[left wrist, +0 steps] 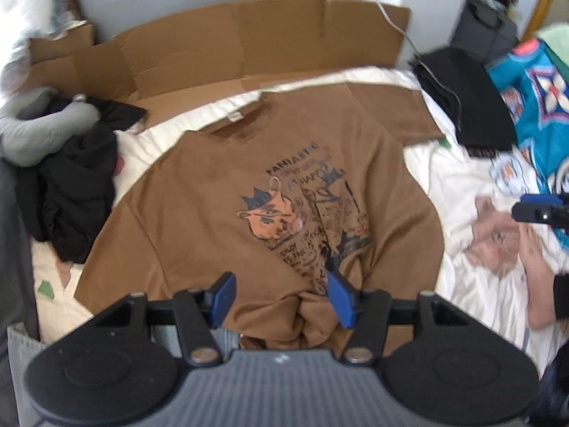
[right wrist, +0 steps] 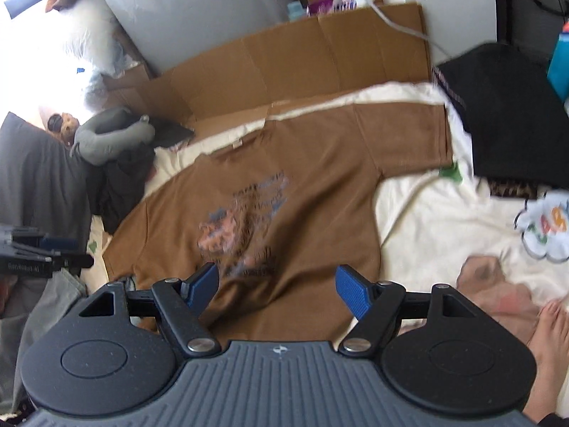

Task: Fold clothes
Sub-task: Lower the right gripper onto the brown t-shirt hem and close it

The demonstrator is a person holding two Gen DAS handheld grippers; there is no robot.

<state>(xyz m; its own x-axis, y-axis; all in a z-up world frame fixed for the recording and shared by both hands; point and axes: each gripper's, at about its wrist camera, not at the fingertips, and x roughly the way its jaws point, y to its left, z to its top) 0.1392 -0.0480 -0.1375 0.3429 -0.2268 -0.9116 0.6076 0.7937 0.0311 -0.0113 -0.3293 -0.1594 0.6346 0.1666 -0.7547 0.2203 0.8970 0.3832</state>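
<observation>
Brown tee [left wrist: 213, 185] flat on bed [left wrist: 480, 284], print up, collar toward cardboard [left wrist: 249, 46], hem near cams. Left gripper [left wrist: 281, 293] unclenched over bunched hem; right gripper [right wrist: 275, 290] released above tee.

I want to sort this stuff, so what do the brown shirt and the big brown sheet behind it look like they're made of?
Brown shirt: looks like soft matte knit, maybe cotton; it bunches at the hem and carries a print. Sheet: corrugated cardboard, apparently; stiff, matte, with straight fold creases.
</observation>
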